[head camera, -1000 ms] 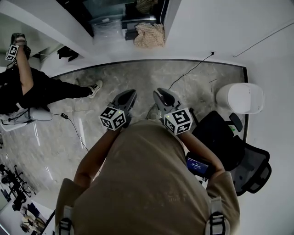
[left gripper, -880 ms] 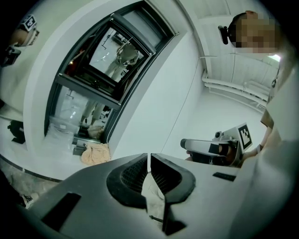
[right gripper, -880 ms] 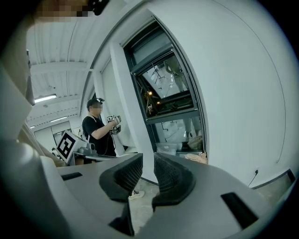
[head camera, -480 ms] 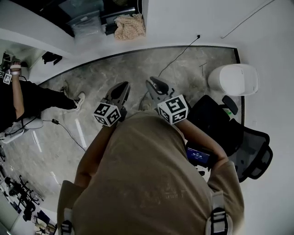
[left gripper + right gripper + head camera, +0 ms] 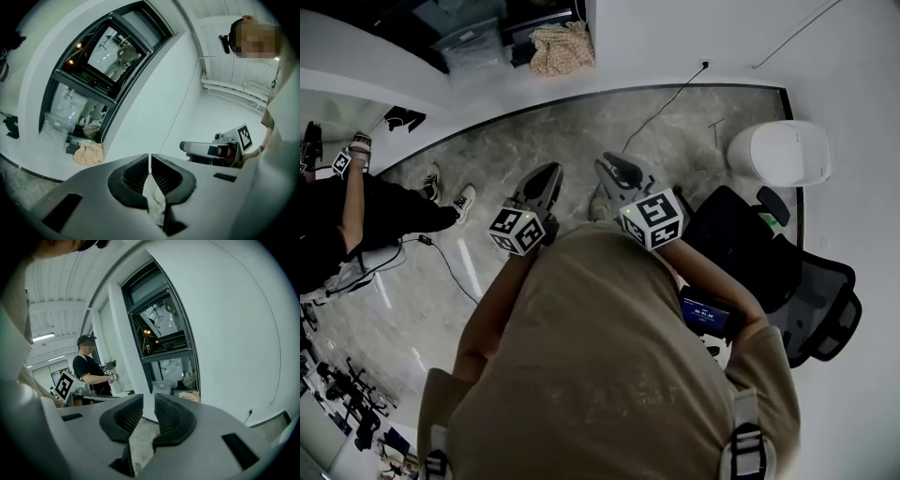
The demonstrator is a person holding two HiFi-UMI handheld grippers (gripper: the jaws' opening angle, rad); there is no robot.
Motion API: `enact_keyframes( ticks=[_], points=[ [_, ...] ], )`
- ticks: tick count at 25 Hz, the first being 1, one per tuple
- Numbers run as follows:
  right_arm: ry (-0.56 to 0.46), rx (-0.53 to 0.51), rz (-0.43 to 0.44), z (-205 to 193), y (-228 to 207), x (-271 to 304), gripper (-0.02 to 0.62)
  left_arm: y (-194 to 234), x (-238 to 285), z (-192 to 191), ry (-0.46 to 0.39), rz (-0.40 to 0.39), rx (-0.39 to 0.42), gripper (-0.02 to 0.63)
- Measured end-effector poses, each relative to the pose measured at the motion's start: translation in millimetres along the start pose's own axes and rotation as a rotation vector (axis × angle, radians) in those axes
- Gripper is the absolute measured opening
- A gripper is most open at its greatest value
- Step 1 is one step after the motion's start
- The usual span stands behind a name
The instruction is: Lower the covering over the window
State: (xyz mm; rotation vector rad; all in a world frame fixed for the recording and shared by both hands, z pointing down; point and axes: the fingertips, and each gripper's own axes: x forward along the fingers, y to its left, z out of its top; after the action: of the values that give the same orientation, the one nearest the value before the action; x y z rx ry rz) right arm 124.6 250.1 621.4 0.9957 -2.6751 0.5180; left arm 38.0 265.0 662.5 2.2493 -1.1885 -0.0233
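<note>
Over the stone floor [image 5: 534, 141], I hold both tools side by side before my chest, pointed toward the dark window [image 5: 516, 19] at eleven o'clock. My left tool [image 5: 150, 159] is clenched on nothing. My right tool [image 5: 149, 404] stands slightly parted, also empty.

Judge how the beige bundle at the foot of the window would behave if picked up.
The beige bundle lies crumpled in a loose heap, so it would probably sag and drape, not hold shape. It looks light for its bulk. A pinch might lift only one fold.
</note>
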Motion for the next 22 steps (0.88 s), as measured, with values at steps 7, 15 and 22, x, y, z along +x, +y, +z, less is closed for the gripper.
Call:
enact_keyframes(
  ticks=[7, 15, 22],
  points=[
    [0.016, -0.034, 0.02, 1.1, 22.7, 20.0, 0.04, 23.5, -20.8, 8.9, -0.001, 0.026, -0.01, 0.017],
    [0.002, -0.056, 0.06, 19.5, 73.3, 68.5, 0.02, 67.8, -58.8, 38.4, -0.003, 0.034, -0.004, 0.017],
    [-0.014, 0.016, 0.068, 28.1, 93.0, 96.8, 0.02, 95.2, -78.1, 58.4, -0.007, 0.009, -0.015, 0.017]
  ],
)
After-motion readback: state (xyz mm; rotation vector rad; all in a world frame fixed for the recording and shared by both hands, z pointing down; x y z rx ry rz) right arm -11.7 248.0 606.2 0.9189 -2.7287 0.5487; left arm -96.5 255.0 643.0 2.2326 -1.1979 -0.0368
